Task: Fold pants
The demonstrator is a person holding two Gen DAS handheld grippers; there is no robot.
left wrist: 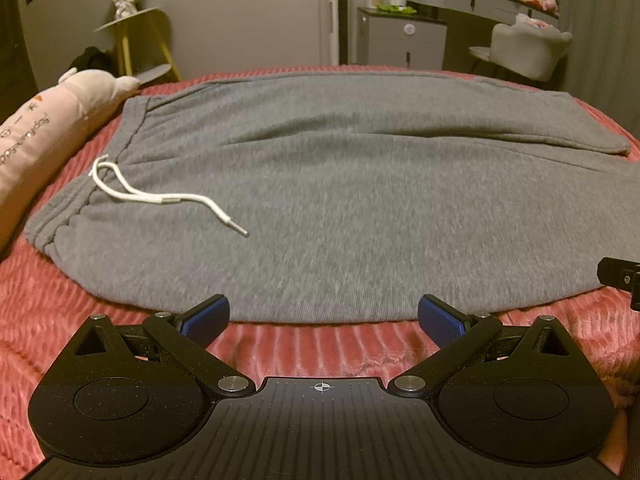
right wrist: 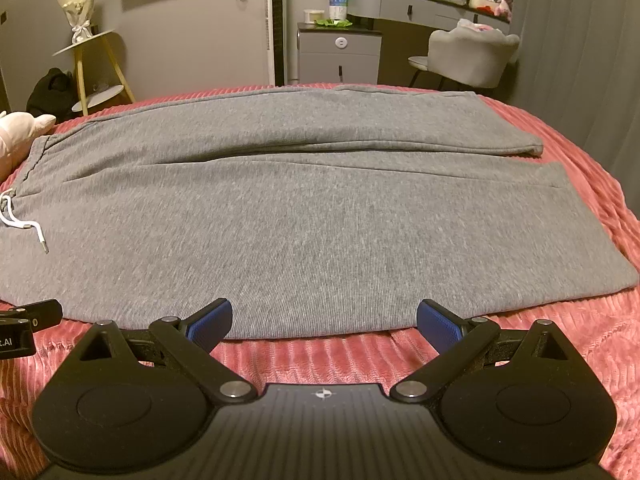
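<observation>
Grey sweatpants (left wrist: 340,184) lie flat across the red bedspread (left wrist: 312,352), waistband to the left, legs running right. A white drawstring (left wrist: 160,196) lies on the fabric by the waistband. My left gripper (left wrist: 323,320) is open and empty, just short of the pants' near edge. In the right wrist view the pants (right wrist: 320,220) show both legs with hems at the right, and the drawstring (right wrist: 24,226) is at the left. My right gripper (right wrist: 325,322) is open and empty at the near edge of the front leg.
A pink plush pillow (left wrist: 52,128) lies at the bed's left side beside the waistband. Beyond the bed stand a yellow side table (left wrist: 136,36), a grey cabinet (right wrist: 340,56), a chair (right wrist: 468,56) and a vanity desk (right wrist: 424,4).
</observation>
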